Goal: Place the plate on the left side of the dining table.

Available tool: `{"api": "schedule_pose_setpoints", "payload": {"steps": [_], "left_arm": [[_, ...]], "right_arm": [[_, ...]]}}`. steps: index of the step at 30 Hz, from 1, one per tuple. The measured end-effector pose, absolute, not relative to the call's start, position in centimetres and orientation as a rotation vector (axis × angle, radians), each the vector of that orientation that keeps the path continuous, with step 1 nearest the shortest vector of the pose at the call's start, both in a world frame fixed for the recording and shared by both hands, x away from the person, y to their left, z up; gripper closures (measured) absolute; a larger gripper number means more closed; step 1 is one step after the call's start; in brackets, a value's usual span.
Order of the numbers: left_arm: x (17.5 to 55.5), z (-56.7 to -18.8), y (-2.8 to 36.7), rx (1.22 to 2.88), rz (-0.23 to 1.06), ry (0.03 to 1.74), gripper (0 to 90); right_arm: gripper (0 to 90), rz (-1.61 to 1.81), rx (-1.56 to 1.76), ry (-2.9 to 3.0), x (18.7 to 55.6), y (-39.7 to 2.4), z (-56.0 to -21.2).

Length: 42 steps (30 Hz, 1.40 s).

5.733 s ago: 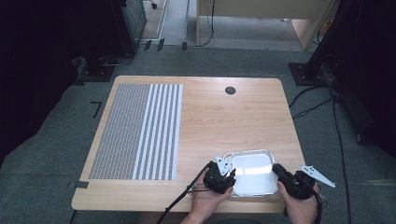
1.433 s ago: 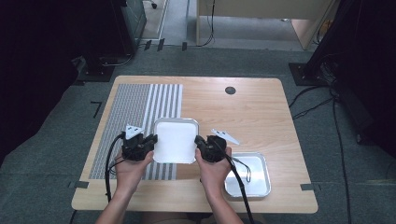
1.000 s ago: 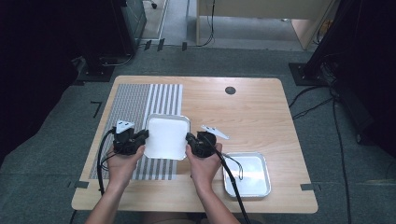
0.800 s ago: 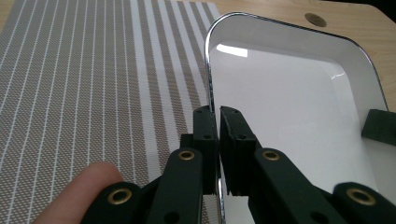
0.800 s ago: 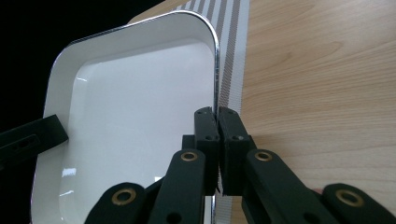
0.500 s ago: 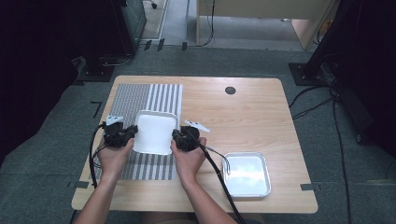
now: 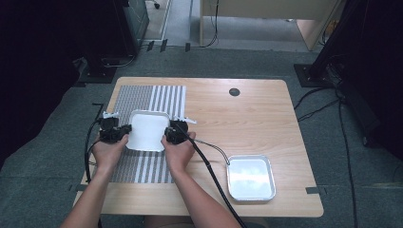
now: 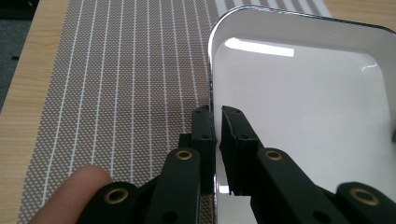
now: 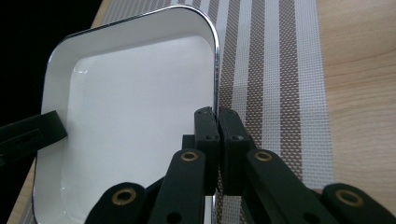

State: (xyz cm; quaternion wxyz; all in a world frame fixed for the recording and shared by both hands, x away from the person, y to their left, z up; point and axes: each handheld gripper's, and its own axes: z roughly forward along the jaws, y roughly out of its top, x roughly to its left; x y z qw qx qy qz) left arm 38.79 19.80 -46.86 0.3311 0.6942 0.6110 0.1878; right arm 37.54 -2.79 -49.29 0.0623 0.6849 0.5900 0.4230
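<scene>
Right gripper (image 9: 215, 122) pinching the right rim of a white tray (image 9: 130, 116), over a striped mat (image 9: 275, 70) on wood.

Wooden table (image 7: 266, 118), striped placemat (image 7: 142, 166) at left, metal tray (image 7: 250, 177) front right

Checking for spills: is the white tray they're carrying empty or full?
Empty: the white tray shows a bare white inside in both gripper views.

Even overhead light, sharp focus (dark room edges), with glare on the white tray (image 8: 299, 107).
</scene>
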Motion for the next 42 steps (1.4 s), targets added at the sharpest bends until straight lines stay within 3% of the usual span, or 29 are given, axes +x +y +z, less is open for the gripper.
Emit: {"api": "schedule_pose_setpoints", "payload": {"steps": [16,22,24,27,35,42], "left_arm": [[43.3,-48.4,21.7,1.815,0.417,1.697,87.0],[43.8,-49.5,22.4,1.775,0.338,1.729,80.2],[43.7,-49.4,22.7,1.760,0.306,1.715,71.3],[43.3,-49.0,23.4,1.718,0.299,1.713,68.9],[42.2,-49.0,23.6,1.757,0.260,1.683,70.6],[42.2,-49.5,23.0,1.769,0.250,1.714,77.7]], "right_arm": [[87.3,1.204,2.026,1.811,41.4,-0.3,-50.6],[85.6,1.208,2.028,1.823,42.1,0.1,-50.9],[83.8,1.213,2.028,1.836,42.2,0.0,-51.0],[79.9,1.248,1.985,1.847,41.9,-0.7,-51.0],[83.7,1.237,1.951,1.887,40.8,-0.7,-50.9],[85.3,1.216,1.988,1.861,40.8,-0.5,-50.8]]}}
